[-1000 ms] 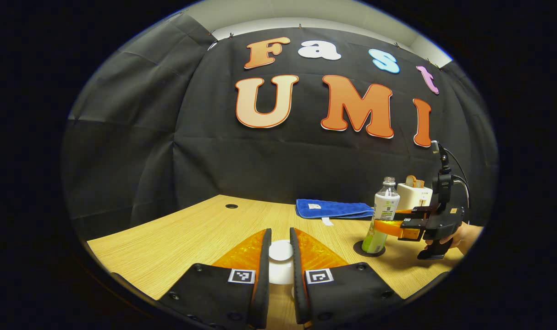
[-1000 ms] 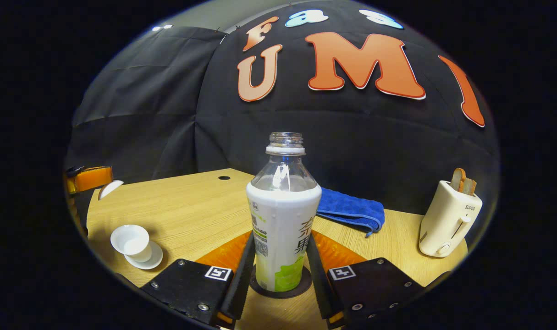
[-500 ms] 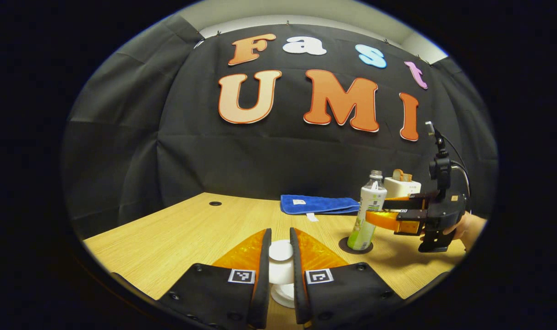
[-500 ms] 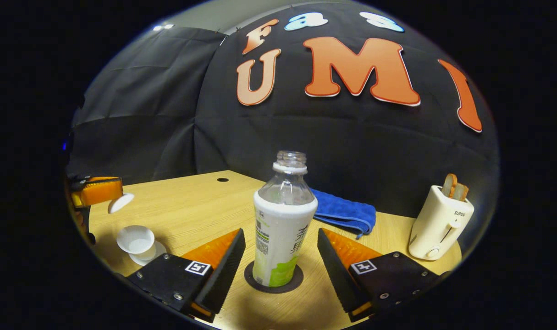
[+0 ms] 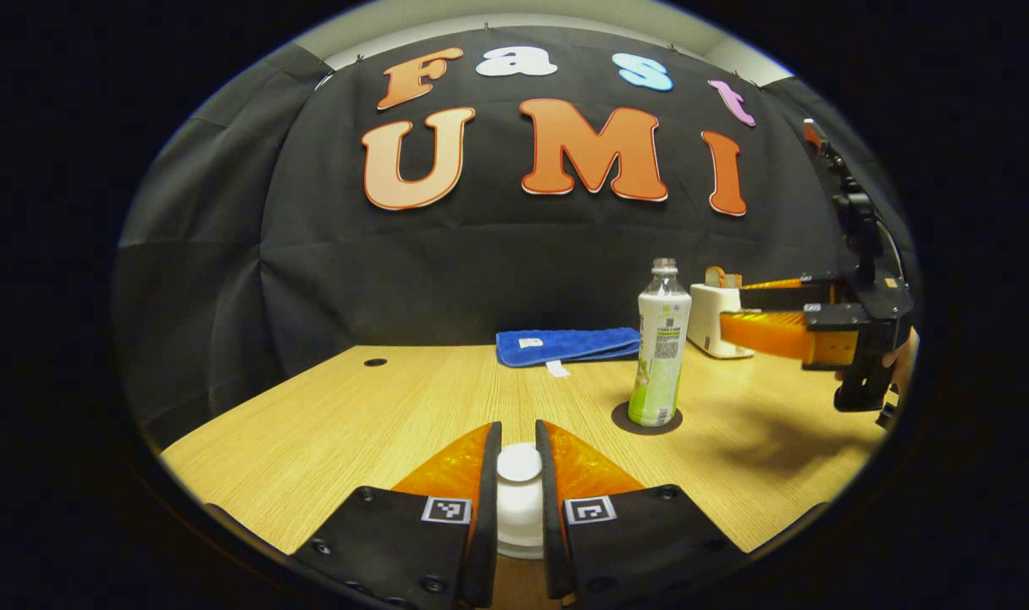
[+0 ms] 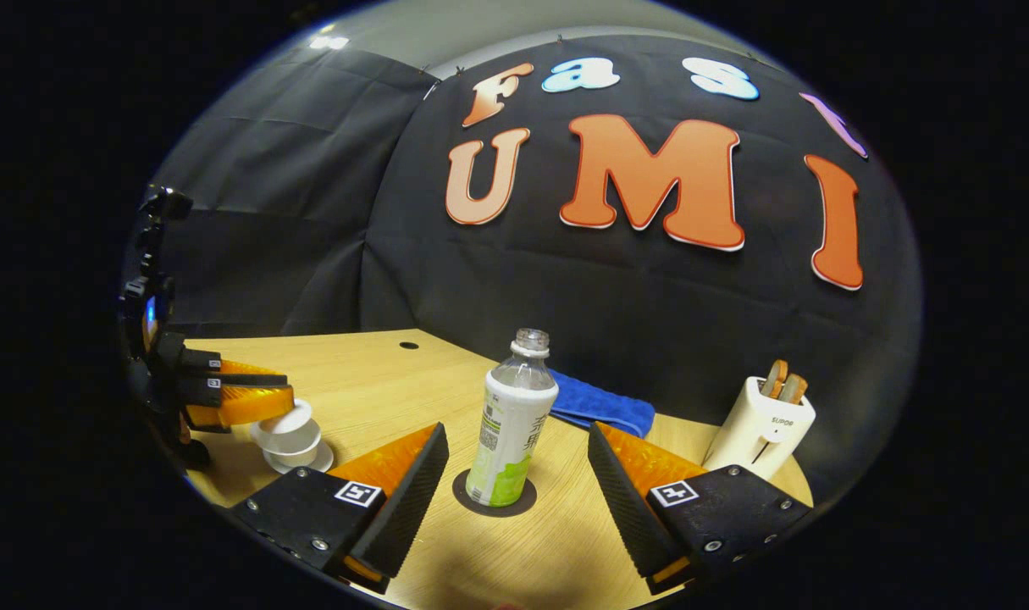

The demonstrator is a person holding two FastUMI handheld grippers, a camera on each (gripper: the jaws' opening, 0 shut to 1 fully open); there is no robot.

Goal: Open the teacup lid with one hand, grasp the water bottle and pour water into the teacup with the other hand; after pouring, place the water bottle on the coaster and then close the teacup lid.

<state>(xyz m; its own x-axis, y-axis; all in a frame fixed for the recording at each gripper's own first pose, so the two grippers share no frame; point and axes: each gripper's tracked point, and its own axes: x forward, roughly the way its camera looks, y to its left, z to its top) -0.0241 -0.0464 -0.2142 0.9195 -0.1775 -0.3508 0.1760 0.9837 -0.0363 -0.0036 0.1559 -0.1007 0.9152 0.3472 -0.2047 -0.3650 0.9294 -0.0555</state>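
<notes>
Lid (image 5: 519, 464) sat clamped between the left gripper's (image 5: 518, 474) two fingers at lower centre of the left gripper view, knob uppermost. In the right gripper view that same gripper (image 6: 260, 405) held it at the lower left of the frame, level and directly over the teacup (image 6: 291, 438) on its saucer (image 6: 304, 460); whether lid and rim touched could not be told.

Coming move judged to be a straight drop onto the cup: the cup lay just below the fingers, so no sideways travel looked needed, only keeping the lid flat.

Water bottle (image 6: 511, 432) stood upright on the dark coaster (image 6: 495, 494), long axis vertical, open neck pointing at the top of the frame, cap absent. Right gripper (image 6: 514, 462) had its fingers spread wide, one to each side of the bottle and clear of it. In the left gripper view the right gripper (image 5: 734, 326) hung at the right edge, apart from the bottle (image 5: 660, 347).

Left gripper was by far the nearer to the teacup. Bottle step judged done; only the lid remained.

Blue towel (image 6: 600, 404) and toaster (image 6: 760, 432) lay behind on the table (image 6: 378, 373).
</notes>
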